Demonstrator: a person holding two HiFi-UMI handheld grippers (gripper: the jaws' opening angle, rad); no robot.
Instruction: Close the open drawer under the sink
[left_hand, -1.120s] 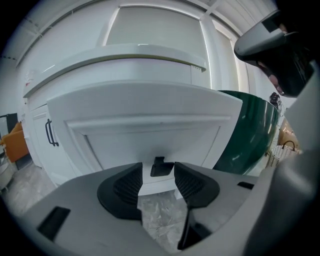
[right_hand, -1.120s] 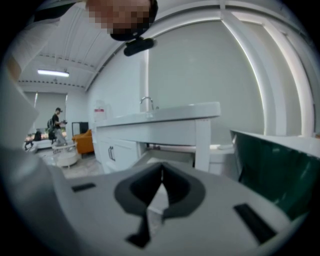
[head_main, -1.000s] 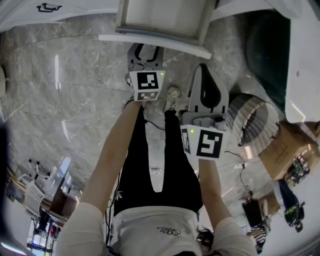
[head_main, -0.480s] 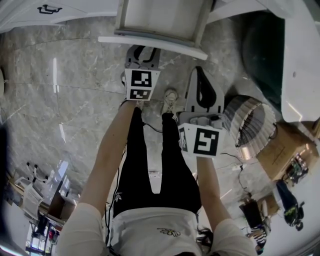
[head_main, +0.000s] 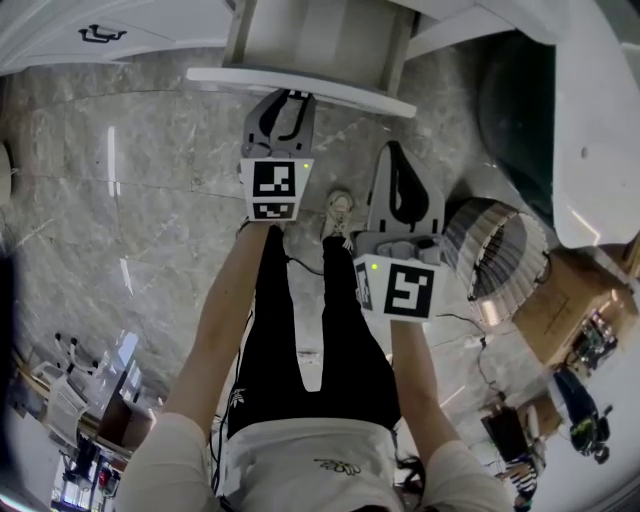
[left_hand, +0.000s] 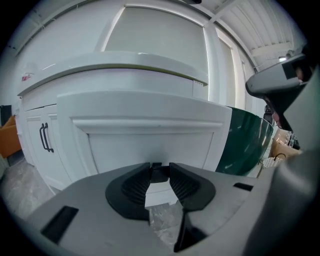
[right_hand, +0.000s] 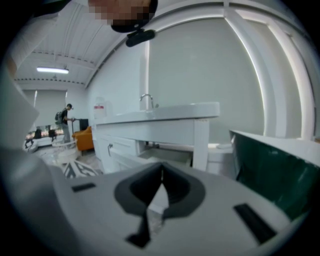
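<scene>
Lifted left gripper (head_main: 288, 98) toward the open drawer (head_main: 340, 92), far under the sink (right_hand: 165, 111), jaws closing narrow on nothing, likely to push it in. Held right gripper (head_main: 395, 150) near, jaws pressed together, empty.

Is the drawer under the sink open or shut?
Open. The drawer sticks out from the white cabinet toward the person, and the head view looks straight down into it.
</scene>
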